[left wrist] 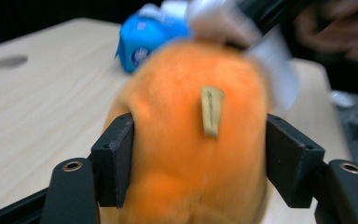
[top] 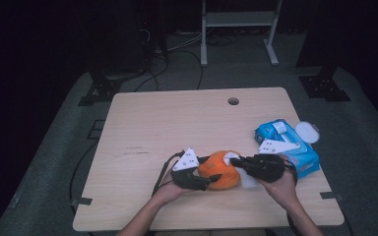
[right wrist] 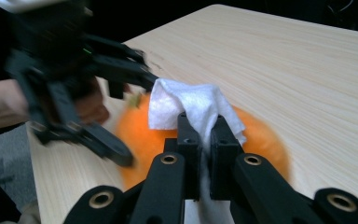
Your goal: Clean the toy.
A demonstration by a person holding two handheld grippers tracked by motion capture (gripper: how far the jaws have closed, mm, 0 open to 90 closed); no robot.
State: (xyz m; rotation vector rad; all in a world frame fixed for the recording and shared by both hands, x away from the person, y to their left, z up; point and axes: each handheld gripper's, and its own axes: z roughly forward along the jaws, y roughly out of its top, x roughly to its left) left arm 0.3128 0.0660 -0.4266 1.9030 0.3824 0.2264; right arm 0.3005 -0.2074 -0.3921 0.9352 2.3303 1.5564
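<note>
Dim lab: bare wooden table (top: 142,128), floor cables (top: 177,46), metal stand (top: 238,29).

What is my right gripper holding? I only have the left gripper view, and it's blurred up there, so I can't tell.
Observer: The right gripper is shut on a white wipe, pressed on top of the orange plush toy.
Operator: Where's the blue thing from?
Observer: It's a blue wipe pack at the table's right edge, lid flipped open.
Operator: Is the toy lifted?
Observer: From the high view the left gripper clasps its sides near the tabletop; I can't tell.
</note>
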